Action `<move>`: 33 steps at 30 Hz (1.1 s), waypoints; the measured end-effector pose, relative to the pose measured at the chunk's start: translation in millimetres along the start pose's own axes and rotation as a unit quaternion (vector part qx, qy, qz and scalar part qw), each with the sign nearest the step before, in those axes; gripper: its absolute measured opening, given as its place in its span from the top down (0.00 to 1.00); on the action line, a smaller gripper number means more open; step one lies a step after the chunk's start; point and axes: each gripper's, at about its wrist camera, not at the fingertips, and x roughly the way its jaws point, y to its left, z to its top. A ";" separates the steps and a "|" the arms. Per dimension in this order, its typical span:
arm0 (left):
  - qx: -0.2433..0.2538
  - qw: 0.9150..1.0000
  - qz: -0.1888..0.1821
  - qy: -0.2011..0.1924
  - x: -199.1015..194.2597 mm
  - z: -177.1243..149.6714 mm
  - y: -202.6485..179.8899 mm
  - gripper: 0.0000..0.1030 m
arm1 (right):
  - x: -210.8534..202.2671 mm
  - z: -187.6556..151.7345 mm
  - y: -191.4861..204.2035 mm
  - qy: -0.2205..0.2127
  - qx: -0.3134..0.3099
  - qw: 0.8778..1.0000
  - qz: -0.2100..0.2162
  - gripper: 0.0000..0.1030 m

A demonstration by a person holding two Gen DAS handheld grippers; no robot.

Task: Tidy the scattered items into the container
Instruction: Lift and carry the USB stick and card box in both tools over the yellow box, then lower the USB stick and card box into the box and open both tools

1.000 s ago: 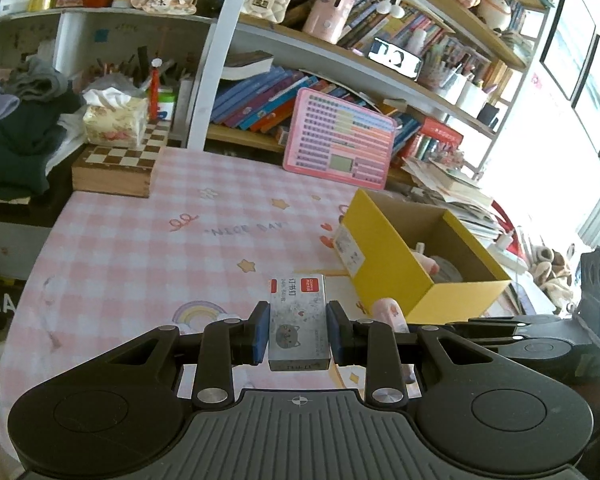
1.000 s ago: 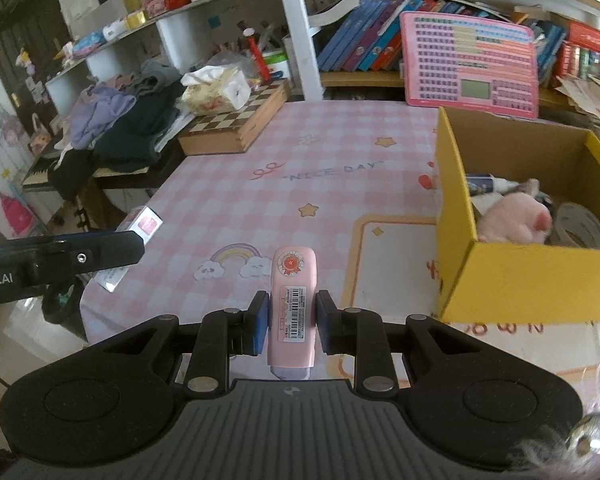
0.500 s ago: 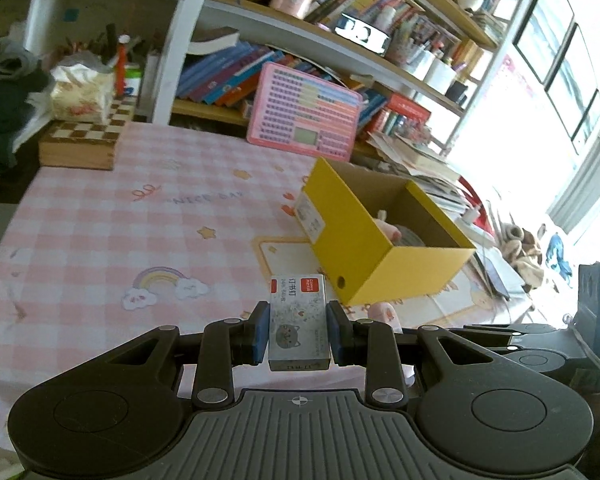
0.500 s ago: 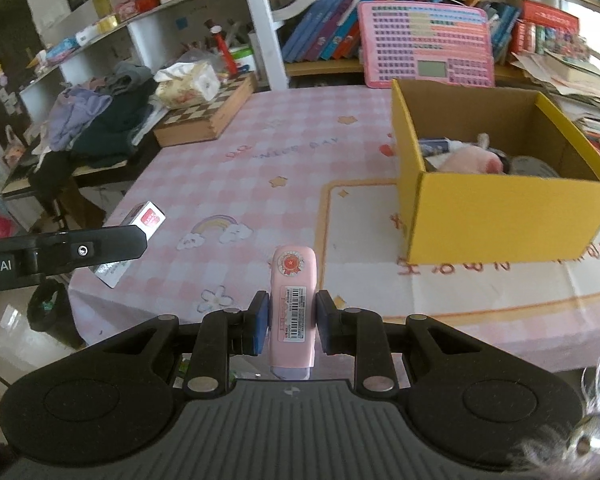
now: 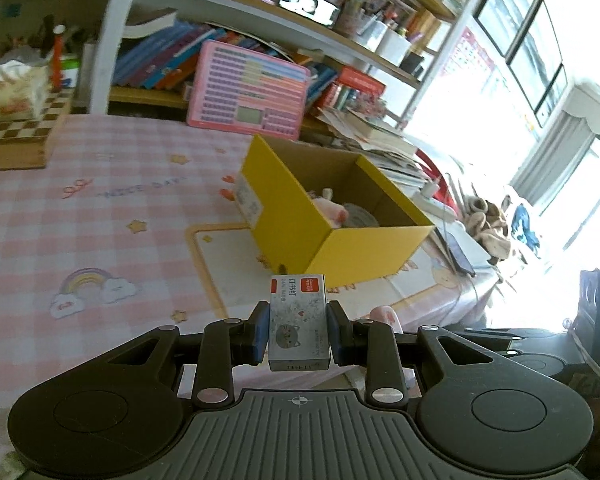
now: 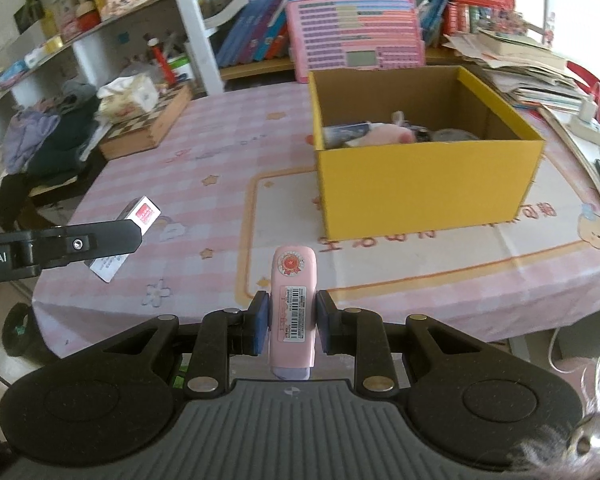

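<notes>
A small grey staple box (image 5: 299, 322) is held clamped between the pads of the left gripper (image 5: 299, 330), and a slim pink stapler-like case (image 6: 293, 308) is pinched at mid-length in the right gripper (image 6: 292, 322); both are carried in the air at the near edge of the pink checked tablecloth (image 6: 220, 152), short of the open yellow cardboard box (image 6: 428, 184) that stands on the table. Both items are judged to be light and rigid, the box being thin card that could be crushed by a hard squeeze and the case smooth plastic that could slide; each is best taken across its narrow flat sides, as is done here. The box is printed with a cartoon cat and a red label at its far end; the pink case bears a red round sticker and a barcode label. A pink plush toy (image 6: 384, 136) and other pieces are seen lying inside the yellow container.
</notes>
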 end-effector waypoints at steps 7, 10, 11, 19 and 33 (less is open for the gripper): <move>0.009 1.000 -0.015 0.012 25.8 7.1 -21.3 0.73 | -4.5 2.5 -31.4 0.000 0.016 1.000 -0.015 0.77; 0.011 1.000 -0.017 0.016 35.5 10.0 -30.0 0.73 | -5.6 4.7 -44.9 0.001 0.018 1.000 -0.017 0.77; 0.012 1.000 -0.018 0.017 39.0 10.9 -33.6 0.73 | -6.0 5.2 -49.0 0.001 0.019 1.000 -0.018 0.77; 0.016 0.999 -0.021 0.027 66.7 17.7 -57.8 0.73 | -5.5 11.6 -83.8 0.009 0.024 0.999 -0.019 0.77; 0.037 0.999 -0.013 0.019 118.4 47.6 -97.1 0.73 | -2.1 44.1 -152.3 -0.017 0.025 0.999 -0.019 0.77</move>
